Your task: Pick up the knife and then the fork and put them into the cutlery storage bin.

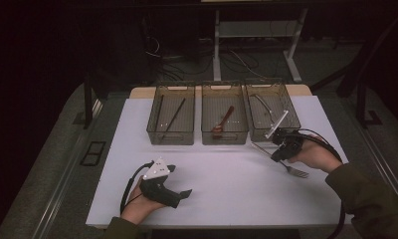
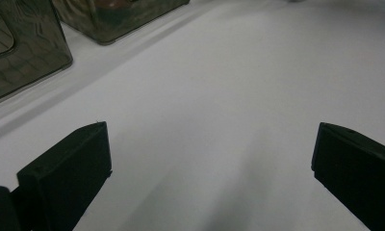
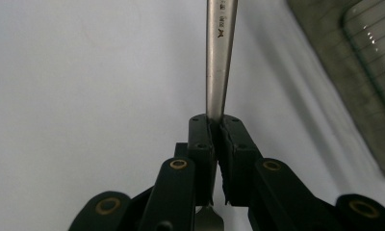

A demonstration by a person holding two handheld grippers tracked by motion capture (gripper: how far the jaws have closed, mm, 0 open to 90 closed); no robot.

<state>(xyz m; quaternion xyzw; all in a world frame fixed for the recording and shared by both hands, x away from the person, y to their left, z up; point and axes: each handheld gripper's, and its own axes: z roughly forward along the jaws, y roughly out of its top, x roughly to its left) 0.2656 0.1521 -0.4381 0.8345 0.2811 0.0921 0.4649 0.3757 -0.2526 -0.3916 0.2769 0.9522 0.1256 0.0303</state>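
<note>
Right gripper clenched on the fork at centre frame; left gripper released, fingers spread over the desk.

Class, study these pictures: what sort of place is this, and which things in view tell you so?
Probably a lab or workshop set up for recording, not a kitchen. A white table holds three clear bins for sorting cutlery, a fork is clamped in the right gripper, and loose cables and metal desk legs stand behind.
</note>
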